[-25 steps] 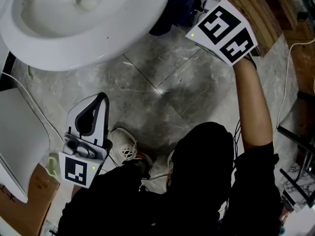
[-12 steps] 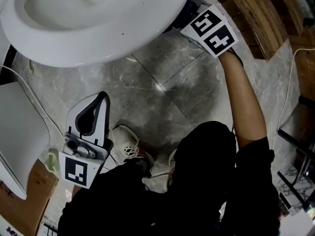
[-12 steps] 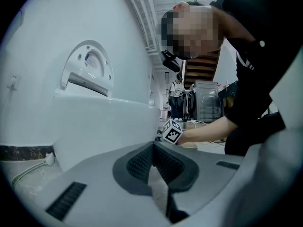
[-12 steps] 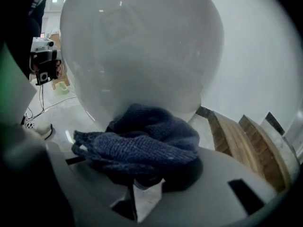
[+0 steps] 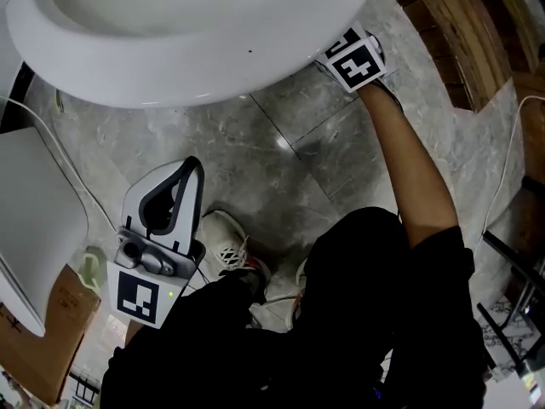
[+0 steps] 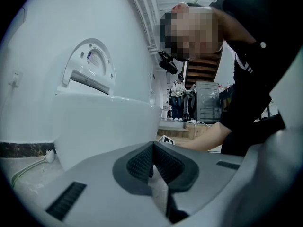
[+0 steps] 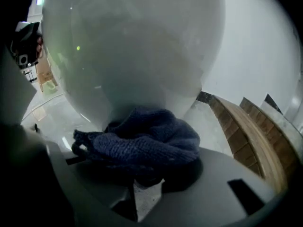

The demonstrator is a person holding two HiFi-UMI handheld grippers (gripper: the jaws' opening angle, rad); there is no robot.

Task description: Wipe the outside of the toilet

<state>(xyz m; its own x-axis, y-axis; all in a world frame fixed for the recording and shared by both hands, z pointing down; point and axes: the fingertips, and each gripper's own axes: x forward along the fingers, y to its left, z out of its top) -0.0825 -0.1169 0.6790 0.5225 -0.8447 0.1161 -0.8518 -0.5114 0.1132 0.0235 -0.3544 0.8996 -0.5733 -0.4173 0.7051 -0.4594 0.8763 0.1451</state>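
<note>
Looming straight ahead of the right hand-held gripper [image 7: 147, 178], the white toilet [image 7: 137, 51] stands upright, its bowl narrowing downward toward the foot. In the head view its oval rim overhangs that gripper's jaws, leaving only the marker cube [image 5: 353, 60] in sight. The grey marble floor [image 5: 281, 169] lies beneath both tools. The person's right arm [image 5: 409, 177] stretches out to that gripper. The left hand-held gripper [image 6: 152, 148] is held well apart on the other side, its jaws pressed together on nothing, pointing at the bowl's outer wall, which rises ahead and to its left. The right gripper's jaws are clamped on a dark blue knitted cloth [image 7: 144, 143]. The cloth is bunched with its long axis running across the jaws, and its far edge appears to touch the bowl's lower outside wall.
</note>
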